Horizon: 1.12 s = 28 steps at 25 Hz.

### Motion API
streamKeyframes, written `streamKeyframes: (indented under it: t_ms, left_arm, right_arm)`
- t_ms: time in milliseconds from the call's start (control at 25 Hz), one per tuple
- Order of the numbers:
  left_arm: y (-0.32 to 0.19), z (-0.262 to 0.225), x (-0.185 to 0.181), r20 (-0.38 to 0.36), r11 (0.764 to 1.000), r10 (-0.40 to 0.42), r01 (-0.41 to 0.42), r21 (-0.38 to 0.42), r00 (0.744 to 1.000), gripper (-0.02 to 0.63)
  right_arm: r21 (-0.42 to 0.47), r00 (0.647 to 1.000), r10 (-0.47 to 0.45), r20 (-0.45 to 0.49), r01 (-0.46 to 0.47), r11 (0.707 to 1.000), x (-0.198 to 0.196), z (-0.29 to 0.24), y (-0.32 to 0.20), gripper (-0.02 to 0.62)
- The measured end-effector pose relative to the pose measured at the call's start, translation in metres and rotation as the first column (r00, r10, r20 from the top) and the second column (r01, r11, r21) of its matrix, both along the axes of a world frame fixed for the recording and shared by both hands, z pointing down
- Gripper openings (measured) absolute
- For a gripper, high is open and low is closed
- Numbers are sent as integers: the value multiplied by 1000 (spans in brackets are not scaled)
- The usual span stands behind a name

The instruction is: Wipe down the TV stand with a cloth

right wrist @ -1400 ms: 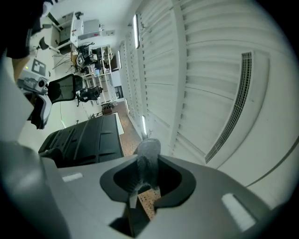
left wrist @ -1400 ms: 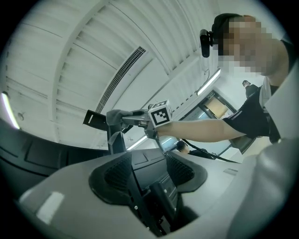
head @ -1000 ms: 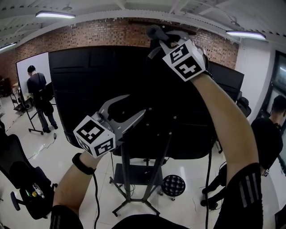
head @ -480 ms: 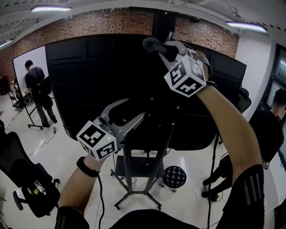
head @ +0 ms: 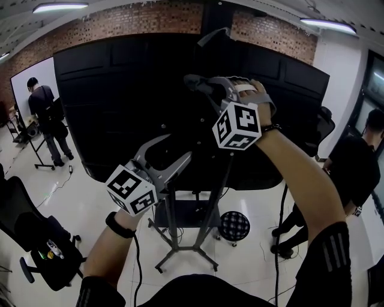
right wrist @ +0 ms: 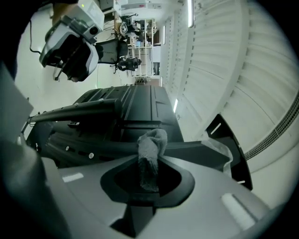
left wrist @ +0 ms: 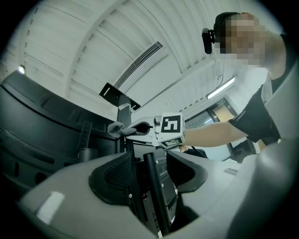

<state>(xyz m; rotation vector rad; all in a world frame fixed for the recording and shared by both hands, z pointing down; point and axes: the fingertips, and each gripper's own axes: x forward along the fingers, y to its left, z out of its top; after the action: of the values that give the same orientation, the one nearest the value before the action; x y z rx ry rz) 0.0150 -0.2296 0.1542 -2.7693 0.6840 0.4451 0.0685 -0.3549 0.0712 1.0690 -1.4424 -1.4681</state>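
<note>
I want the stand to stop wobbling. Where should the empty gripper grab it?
Take the stand's thin pole, bringing the left gripper straight on from the person's side. The pole is slim and straight, so the open fingers should fit either side of it, and it shows right in their gap.

Count, this moment:
- Grippers: 2, the left gripper (head: pixel 180 144) and the right gripper (head: pixel 201 84).
- Cloth (right wrist: pixel 150 151): 1.
- TV stand (head: pixel 171 228): 1.
- TV (head: pixel 120 108): 1.
- Bystanders: 2, the left person (head: pixel 43 114) and the right person (head: pixel 354 174).
- Whiteboard (head: pixel 21 90): 1.
- Stool (head: pixel 234 226): 1.
- Ceiling lights plainly seen: 2, the left light (head: pixel 57 7) and the right light (head: pixel 327 25).
</note>
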Motion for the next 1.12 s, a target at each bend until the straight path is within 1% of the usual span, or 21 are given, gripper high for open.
streamKeyframes:
  t_ms: [280,400,600,760,920,1040,1120]
  left_arm:
    - [-1,22,1,22,1000,3,-3,-27,1000,258]
    - [-3,35,3,25,999,14,-13,-35,1000,258]
    - [0,49,3,13,998,34,-33,-59,999,258]
    - [-1,60,4,15,997,37,-36,-75,999,258]
    - [-3,73,2,18,994,36,-34,-102,999,258]
    - [-6,87,3,16,992,46,-44,-118,999,258]
    - [-8,93,2,17,990,45,-42,-134,999,258]
  right_arm:
    - [-23,999,31,-38,-32,999,-3,39,-2,67]
    - [-13,993,60,-104,-61,998,-4,56,-2,67]
    - [7,973,108,-205,-108,994,-3,92,-4,66]
    - [-2,963,117,-244,-121,993,-4,119,-3,66]
    - [-32,954,122,-275,-136,990,-4,153,-2,64]
    - [-24,942,131,-309,-146,989,-3,173,-3,64]
    - [-38,941,131,-313,-150,988,-2,186,-3,64]
